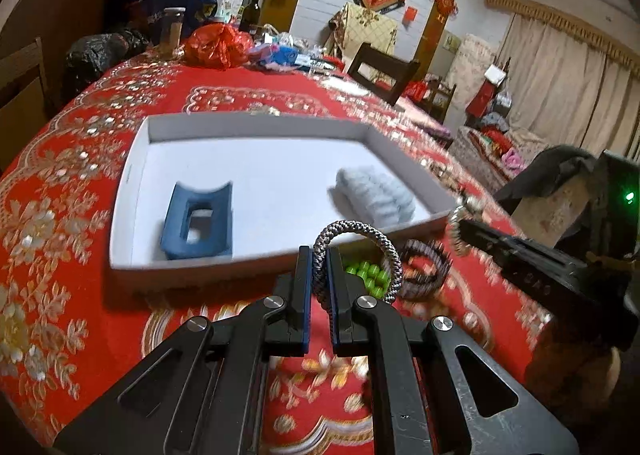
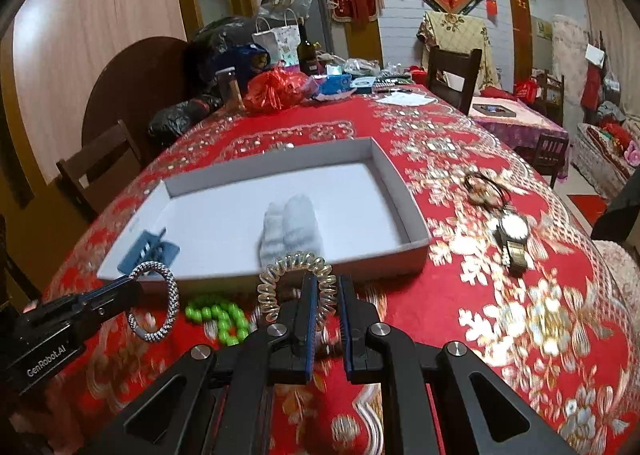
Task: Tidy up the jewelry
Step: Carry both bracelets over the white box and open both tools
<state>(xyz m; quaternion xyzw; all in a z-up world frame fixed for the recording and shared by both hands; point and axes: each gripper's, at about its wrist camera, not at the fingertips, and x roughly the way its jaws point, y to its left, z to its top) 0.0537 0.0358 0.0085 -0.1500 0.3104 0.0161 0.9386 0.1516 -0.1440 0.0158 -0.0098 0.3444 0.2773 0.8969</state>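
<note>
My left gripper (image 1: pixel 320 255) is shut on a grey braided bracelet (image 1: pixel 362 231), held just above the red tablecloth at the near rim of the white tray (image 1: pixel 132 191); it also shows in the right wrist view (image 2: pixel 160 307). My right gripper (image 2: pixel 328 283) is shut on a clear spiral hair tie (image 2: pixel 288 267), also near the tray's front rim. The tray holds a blue clip (image 1: pixel 200 223) and a pale blue scrunchie (image 1: pixel 376 195). A green bead bracelet (image 2: pixel 220 319) and a dark beaded bracelet (image 1: pixel 424 267) lie on the cloth between the grippers.
A wristwatch (image 2: pixel 512 235) and a dark hair tie (image 2: pixel 484 187) lie on the cloth right of the tray. The table's far end holds a red bag (image 2: pixel 276 91), black bags, a wine bottle (image 2: pixel 306 47) and a jar. Chairs stand around.
</note>
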